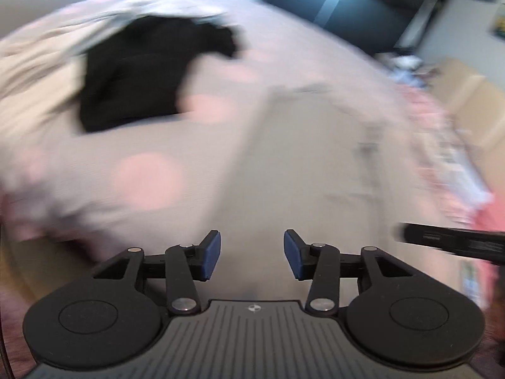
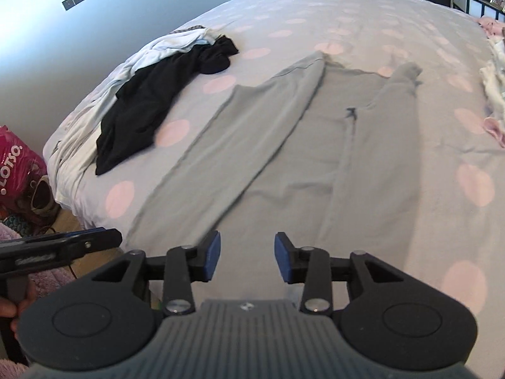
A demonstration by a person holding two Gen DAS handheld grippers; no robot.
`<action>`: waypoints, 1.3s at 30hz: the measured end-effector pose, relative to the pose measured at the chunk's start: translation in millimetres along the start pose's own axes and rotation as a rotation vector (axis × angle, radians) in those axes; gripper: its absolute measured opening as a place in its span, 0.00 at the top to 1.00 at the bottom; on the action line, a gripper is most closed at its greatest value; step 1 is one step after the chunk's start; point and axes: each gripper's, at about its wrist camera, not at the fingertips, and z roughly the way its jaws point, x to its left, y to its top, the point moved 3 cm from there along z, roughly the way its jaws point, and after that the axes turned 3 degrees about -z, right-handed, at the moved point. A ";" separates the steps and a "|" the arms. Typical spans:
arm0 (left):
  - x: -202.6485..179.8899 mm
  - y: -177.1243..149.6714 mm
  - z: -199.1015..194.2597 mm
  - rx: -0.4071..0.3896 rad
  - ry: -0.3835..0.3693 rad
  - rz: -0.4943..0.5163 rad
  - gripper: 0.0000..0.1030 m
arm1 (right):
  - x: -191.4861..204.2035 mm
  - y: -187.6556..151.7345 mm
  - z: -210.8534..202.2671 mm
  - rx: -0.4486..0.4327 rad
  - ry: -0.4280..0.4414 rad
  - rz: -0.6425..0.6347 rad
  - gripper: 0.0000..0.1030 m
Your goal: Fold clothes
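- Folding the long grey knit garment (image 2: pixel 284 145) comes next, we judge: it lies spread lengthwise on the pale bedcover with pink dots (image 2: pixel 394 31), its left panel already laid over the middle and a sleeve running up the right side
- We would take the near hem at two corners, well apart, and carry it toward the far edge in one level sweep, so the layers stay square and the sleeve does not slide out
- We would keep clear of the crumpled black garment (image 2: pixel 148 107) lying to the left on the white bedding, near but not touching the grey one
- Our right gripper (image 2: pixel 247 255) hangs above the near end of the grey cloth, tilted steeply down, its blue pads parted and holding nothing
- Our left gripper (image 1: pixel 252 255) is likewise released and empty, angled down over the bed; its view is heavily blurred
- Each gripper shows at the edge of the other's view, side by side
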 end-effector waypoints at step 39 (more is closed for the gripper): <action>-15.0 -12.1 31.7 0.166 0.000 0.235 0.95 | 27.4 -43.7 20.9 -0.091 -0.012 0.132 0.45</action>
